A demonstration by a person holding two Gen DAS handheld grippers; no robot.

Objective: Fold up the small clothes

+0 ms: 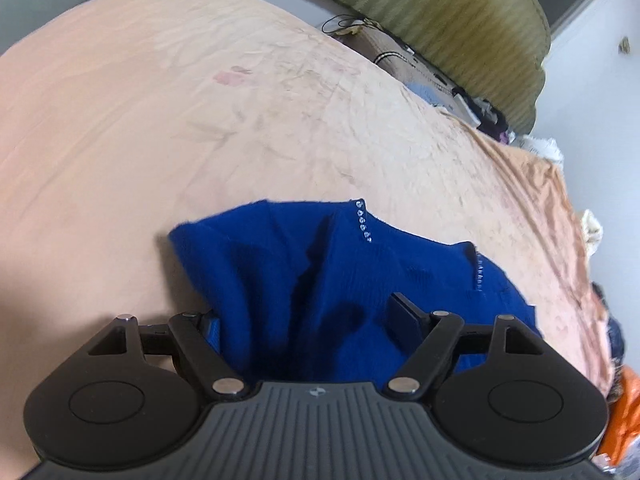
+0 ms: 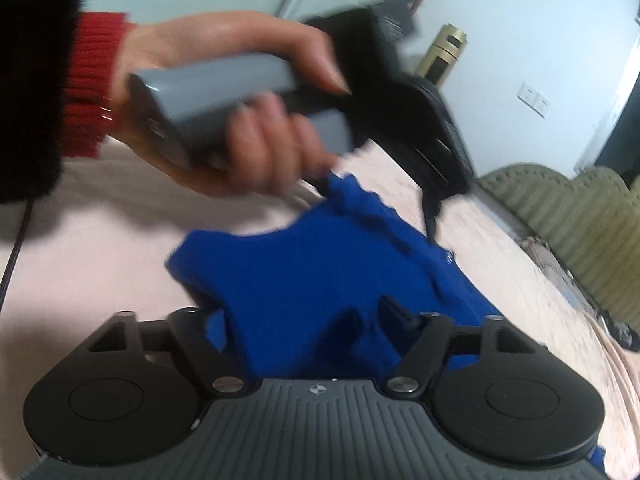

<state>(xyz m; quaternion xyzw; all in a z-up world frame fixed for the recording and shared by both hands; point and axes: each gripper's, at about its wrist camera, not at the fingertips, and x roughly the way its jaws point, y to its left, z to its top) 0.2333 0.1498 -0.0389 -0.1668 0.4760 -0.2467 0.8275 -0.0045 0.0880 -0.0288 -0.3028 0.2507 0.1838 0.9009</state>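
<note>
One blue garment point(image 1: 320, 280) on peach bedsheet point(image 1: 160, 120), bunched at near edge, held up between two grippers. Two short rows of small clear studs point(image 1: 363, 222) showed on it. Left gripper point(image 1: 312, 320) had cloth filling gap between its two fingers, clamped on garment. Right gripper point(image 2: 304, 320) likewise clamped on same garment point(image 2: 300, 272). One hand point(image 2: 240, 120), red cuff, gripped grey handle of left gripper, far left in right wrist view, blurred. One green headboard point(image 1: 460, 28) at far right.

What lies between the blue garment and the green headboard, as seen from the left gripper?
Only bare peach bedsheet lies between the blue garment and the green headboard in the left wrist view.
</note>
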